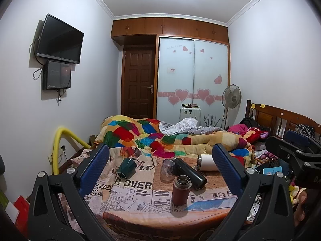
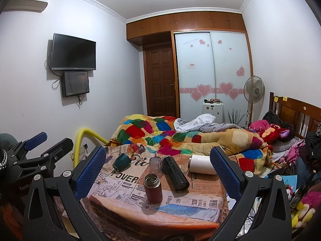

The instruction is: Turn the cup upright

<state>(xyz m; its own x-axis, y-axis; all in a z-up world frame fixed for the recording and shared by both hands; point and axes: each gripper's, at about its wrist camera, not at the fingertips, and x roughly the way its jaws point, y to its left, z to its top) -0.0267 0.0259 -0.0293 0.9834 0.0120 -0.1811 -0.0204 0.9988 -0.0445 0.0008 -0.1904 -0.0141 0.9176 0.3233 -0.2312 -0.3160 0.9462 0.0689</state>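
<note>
Newsprint-covered table: toppled black flask against clear cup (both grippers spread, empty).

bright ceiling glare, warped edges

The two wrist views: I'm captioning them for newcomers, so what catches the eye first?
The patchwork quilt, heaped on the bed behind the table, dominates. In front, on the newsprint tablecloth, a red flask stands open near the front edge while a black flask, a white cup and a green cup lie tipped over.
</note>
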